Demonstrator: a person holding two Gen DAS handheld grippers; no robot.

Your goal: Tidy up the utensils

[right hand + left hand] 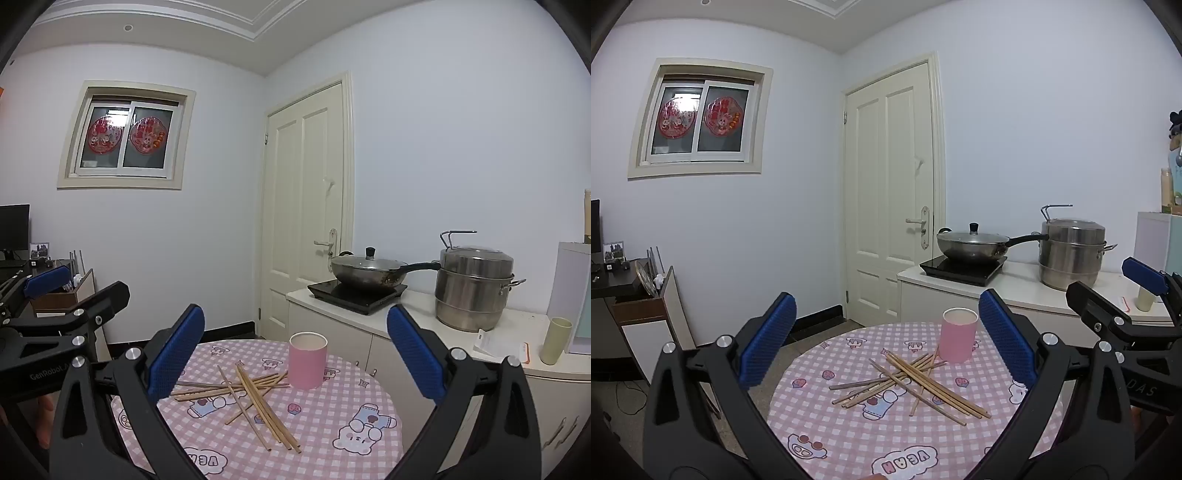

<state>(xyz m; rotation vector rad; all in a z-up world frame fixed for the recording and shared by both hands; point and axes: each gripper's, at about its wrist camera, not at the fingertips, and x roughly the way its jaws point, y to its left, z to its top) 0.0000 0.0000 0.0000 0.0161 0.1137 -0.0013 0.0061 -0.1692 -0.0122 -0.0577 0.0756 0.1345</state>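
The left tool (886, 347) and the right tool (295, 350) both hung above the near edge of the tabletop (820, 417), each with its blue pads spread as wide as they go and nothing between them. The task's things, a heap of wooden chopsticks (912, 384), lay criss-crossed in the middle of the checked cloth, with a pink cup (958, 334) standing upright just beyond them, the far tips of a few sticks reaching its base.

The main risk seemed to lie in the tangle itself. The sticks rested over one another at several angles, so a pinch on one low in the heap would likely drag or flick its neighbours, and some could roll toward the edge and drop to the floor. The sticks were thin and lay flat, so the broad pads could scrape the cloth and bunch it instead of getting under them.

The cup looked light and tall. A stick lowered into it at a slant, or a pad brushing its rim, could probably tip it over. Both tools working the same small heap might also knock together.
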